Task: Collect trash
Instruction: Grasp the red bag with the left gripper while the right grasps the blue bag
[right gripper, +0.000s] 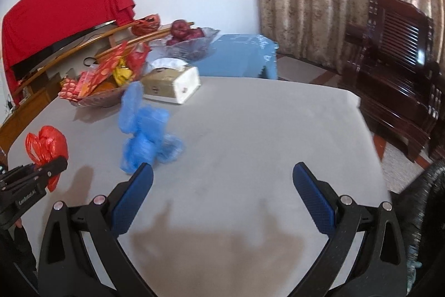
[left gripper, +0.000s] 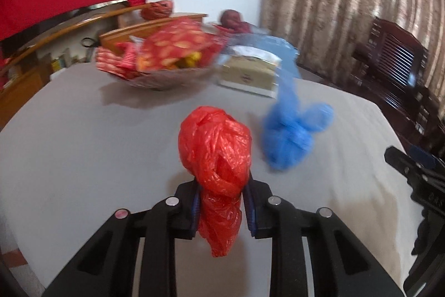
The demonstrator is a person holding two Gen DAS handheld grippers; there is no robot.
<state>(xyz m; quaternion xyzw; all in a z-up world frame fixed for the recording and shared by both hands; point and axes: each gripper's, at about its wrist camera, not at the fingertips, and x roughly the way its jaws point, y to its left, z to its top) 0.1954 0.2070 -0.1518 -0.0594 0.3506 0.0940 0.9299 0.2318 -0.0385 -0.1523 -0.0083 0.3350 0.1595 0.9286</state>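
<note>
My left gripper (left gripper: 222, 202) is shut on a crumpled red plastic bag (left gripper: 215, 146) and holds it above the grey table (left gripper: 83, 130). The same bag (right gripper: 47, 144) and the left gripper (right gripper: 52, 167) show at the left edge of the right wrist view. A crumpled blue plastic bag (left gripper: 292, 135) lies on the table to the right of the red one; it is blurred. In the right wrist view the blue bag (right gripper: 147, 135) lies just beyond my left fingertip. My right gripper (right gripper: 222, 174) is open and empty above the table.
A glass bowl of red and yellow snack packets (left gripper: 167, 57) and a tissue box (left gripper: 250, 71) stand at the table's far side. A second bowl with red fruit (right gripper: 186, 41) sits on a blue stand beyond. A dark wooden chair (right gripper: 397, 57) stands to the right.
</note>
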